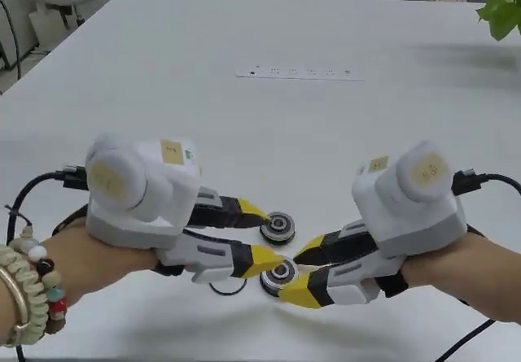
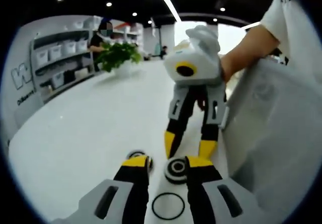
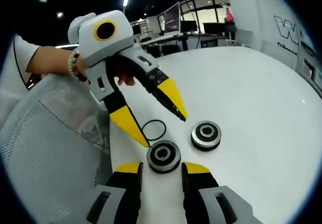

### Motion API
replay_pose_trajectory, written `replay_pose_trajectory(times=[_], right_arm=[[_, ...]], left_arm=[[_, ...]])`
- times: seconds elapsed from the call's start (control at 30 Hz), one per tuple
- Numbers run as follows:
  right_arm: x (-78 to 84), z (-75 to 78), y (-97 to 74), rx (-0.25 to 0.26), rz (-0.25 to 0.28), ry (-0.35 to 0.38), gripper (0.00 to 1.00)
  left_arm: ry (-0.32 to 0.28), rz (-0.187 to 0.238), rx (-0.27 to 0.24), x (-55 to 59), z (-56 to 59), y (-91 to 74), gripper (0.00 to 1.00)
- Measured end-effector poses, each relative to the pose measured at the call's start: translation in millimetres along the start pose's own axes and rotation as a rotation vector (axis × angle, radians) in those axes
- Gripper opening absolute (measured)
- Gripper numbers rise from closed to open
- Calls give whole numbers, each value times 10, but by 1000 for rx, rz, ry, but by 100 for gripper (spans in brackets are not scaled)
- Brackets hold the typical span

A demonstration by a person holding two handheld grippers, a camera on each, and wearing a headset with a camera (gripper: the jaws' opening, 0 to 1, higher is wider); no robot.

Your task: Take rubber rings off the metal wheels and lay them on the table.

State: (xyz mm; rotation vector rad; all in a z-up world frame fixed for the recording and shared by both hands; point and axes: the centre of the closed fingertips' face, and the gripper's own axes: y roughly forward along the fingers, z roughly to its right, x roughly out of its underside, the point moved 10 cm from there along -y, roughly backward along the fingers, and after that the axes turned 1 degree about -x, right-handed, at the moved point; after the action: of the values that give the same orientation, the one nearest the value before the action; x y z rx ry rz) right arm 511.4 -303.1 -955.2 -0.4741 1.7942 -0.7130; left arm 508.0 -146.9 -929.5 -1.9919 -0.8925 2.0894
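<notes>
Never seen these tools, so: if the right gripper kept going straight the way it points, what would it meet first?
Most likely the nearer metal wheel, lying just ahead of the right gripper, level with its open fingers; exact gap is unclear.

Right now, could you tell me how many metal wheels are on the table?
2. The near metal wheel sits between the tips of the left claw and the right claw; the far metal wheel lies apart from it. None looks hidden.

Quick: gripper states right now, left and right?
Left gripper: open, holding nothing.
Right gripper: open, with a metal wheel just ahead of its tips, not clamped.
</notes>
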Motion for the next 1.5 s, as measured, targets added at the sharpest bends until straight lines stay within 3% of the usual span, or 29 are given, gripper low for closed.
replay_pose_trajectory(times=[0.07,0.33,0.37,0.5,0.6,0.7,0.87,1.0,1.1,1.27,1.4,1.5], right_arm=[[-1,11,11,4,22,-7,29],[10,36,7,7,22,10,25],[13,46,4,9,26,11,24],[39,52,0,4,30,-3,21],[38,52,-3,1,30,-15,21],[38,49,-6,15,8,-85,18],[45,43,-24,21,-6,-103,12],[34,49,-37,35,-12,-138,1],[32,54,-32,37,-16,-132,1],[24,74,-31,49,-28,-71,0],[20,96,-36,37,-36,88,0],[10,94,-33,53,-49,126,0]], left_arm=[[14,-12,14,15,29,41,29],[26,-72,36,131,53,166,25],[6,-53,36,126,52,167,24],[-46,-58,29,168,36,151,20],[-17,-49,28,170,49,152,20],[-23,-47,25,170,51,150,20],[-8,-48,20,171,60,143,20],[7,-51,13,172,63,141,20],[9,-46,10,173,65,140,20],[8,-46,4,169,69,145,20],[15,-50,2,161,76,148,20],[34,-56,2,150,78,152,20]])
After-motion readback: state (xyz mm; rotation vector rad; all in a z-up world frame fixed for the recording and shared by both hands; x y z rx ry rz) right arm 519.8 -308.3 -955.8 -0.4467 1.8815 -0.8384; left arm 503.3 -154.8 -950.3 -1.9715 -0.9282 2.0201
